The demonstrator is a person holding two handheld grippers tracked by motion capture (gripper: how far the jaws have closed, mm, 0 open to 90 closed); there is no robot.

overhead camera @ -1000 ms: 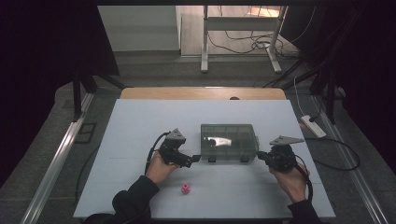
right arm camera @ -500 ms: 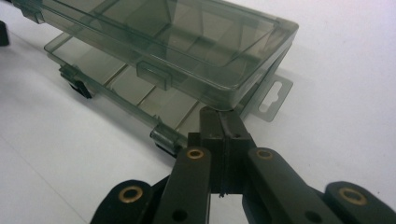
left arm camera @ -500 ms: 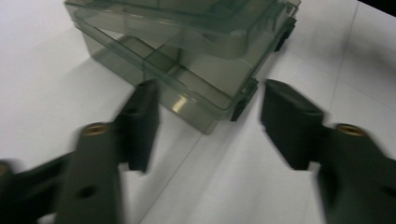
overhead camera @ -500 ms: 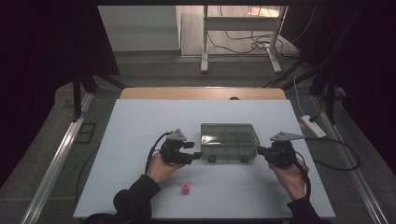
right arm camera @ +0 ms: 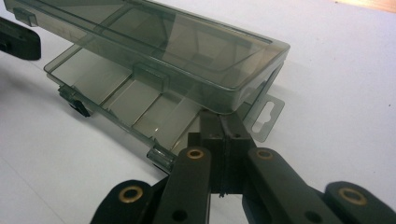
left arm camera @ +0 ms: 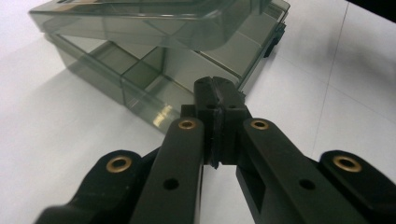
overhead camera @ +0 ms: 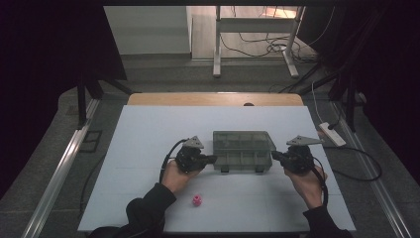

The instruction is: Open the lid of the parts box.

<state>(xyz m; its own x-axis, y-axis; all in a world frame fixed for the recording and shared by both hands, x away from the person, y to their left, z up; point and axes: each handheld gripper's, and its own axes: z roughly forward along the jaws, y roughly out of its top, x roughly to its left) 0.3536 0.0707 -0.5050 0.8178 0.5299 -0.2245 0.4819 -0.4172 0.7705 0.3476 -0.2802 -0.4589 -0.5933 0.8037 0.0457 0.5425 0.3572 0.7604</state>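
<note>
**A:** The smoke-grey transparent plastic compartment box [overhead camera: 242,151], where does it sit?

**B:** On the white desk [overhead camera: 148,134], about the middle, between the two hands. Its hinged lid [right arm camera: 187,51] is lifted partway and hangs slanted over the tray, whose dividers [left arm camera: 154,63] show through the clear plastic. The compartments that I can see into look bare.

**A:** And the left tongs [overhead camera: 210,159]?

**B:** At the box's left end, lying level and pointing at it. In the left gripper view the two black jaws are pressed together, nothing between them; they have just been closing. The tips [left arm camera: 218,100] lie just at the near wall of the tray, under the lid's edge. Whether they touch the plastic I cannot tell.

**A:** The right tongs [overhead camera: 275,155]?

**B:** At the box's right end, also level. The jaws are together with nothing between them. In the right gripper view the tips [right arm camera: 223,128] sit right at the tray's corner, below the raised lid, next to the clear hanging tab [right arm camera: 268,114] that sticks out from that end.

**A:** Anything else on the desk?

**B:** A small pink knobbly piece [overhead camera: 197,201] lies near the front edge, well apart from the box, close to the left forearm's dark sleeve [overhead camera: 148,210]. A white power strip [overhead camera: 333,134] lies at the desk's right edge.
</note>
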